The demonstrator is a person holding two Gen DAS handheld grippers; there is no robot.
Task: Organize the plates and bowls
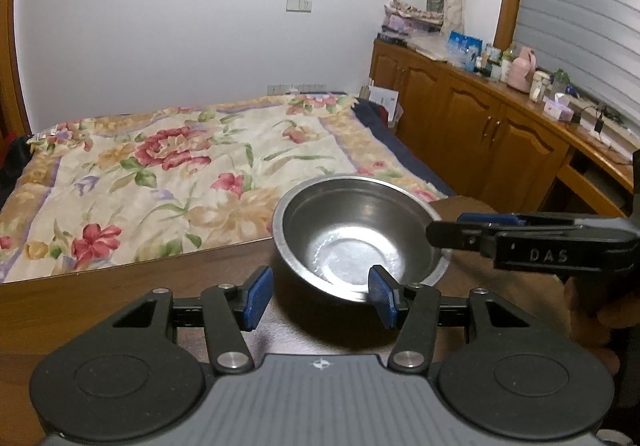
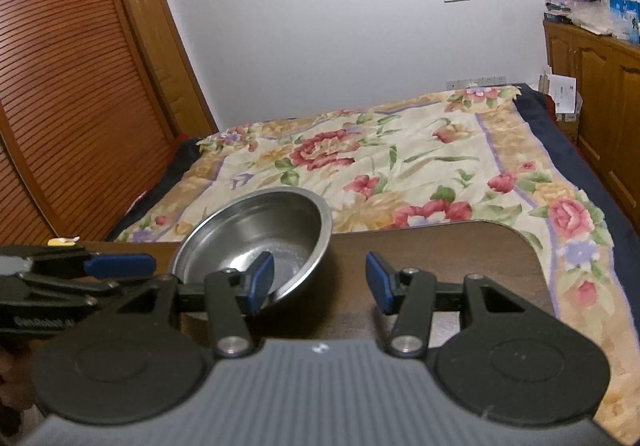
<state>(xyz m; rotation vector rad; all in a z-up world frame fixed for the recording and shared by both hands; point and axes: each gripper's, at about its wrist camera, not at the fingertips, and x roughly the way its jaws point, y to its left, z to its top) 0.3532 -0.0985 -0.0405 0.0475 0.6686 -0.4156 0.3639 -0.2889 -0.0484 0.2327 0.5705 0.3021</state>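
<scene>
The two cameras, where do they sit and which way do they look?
Left wrist view: sits on the left tongs, looking across the dark wooden table at the round shiny steel bowl; the right tongs show at its right.
Right wrist view: sits on the right tongs, looking over the same table; the left tongs show at its left.
Both views share the bowl and the flowery bedspread.

A floral bedspread (image 1: 168, 174) lies beside wooden cabinets (image 1: 472, 114) and a louvred wardrobe (image 2: 60, 94).
</scene>
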